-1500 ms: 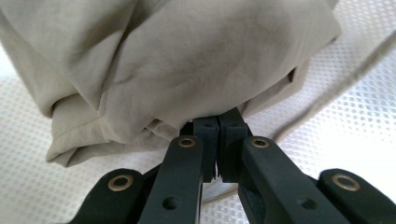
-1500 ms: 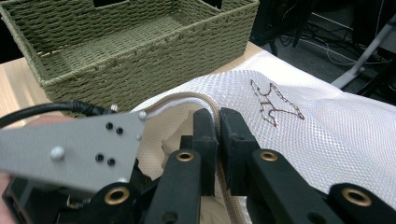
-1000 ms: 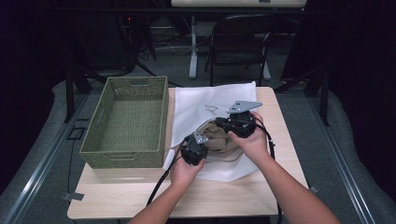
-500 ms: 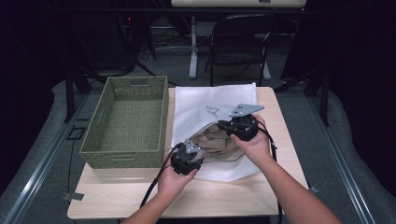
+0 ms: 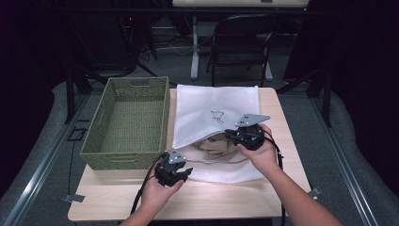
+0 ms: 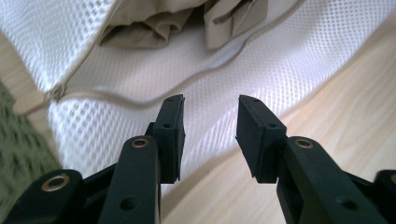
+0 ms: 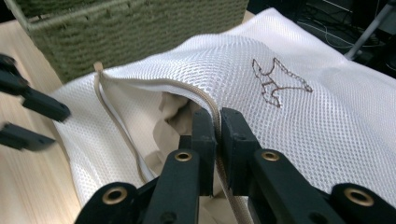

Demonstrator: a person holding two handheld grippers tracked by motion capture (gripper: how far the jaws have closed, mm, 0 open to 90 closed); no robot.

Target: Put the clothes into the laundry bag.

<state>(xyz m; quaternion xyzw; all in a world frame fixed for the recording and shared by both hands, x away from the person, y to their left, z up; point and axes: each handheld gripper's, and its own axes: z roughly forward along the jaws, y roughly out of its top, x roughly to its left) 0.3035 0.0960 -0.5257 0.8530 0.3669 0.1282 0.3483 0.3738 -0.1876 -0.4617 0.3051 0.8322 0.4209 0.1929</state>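
Right gripper point(image 7: 214, 122) jaws clamp mesh bag point(image 5: 214, 106) zipper edge; left gripper point(image 6: 208, 128) jaws just opened, empty.

The laundry bag point(image 5: 214, 106) is white mesh, dotted all over with fine holes, edged along its opening by a beige zipper point(image 7: 210, 105) and stitched with a small brown outline figure point(image 7: 279, 83). The cloth inside it point(image 6: 159, 25) is plain khaki tan, and the woven basket point(image 5: 128, 125) beside it is olive green with a ribbed plaited texture. Both the left gripper point(image 6: 208, 126) and the right gripper point(image 7: 217, 128) are matte black with brass-coloured rivets, and the table point(image 5: 226, 200) is pale wood with a faint grain.
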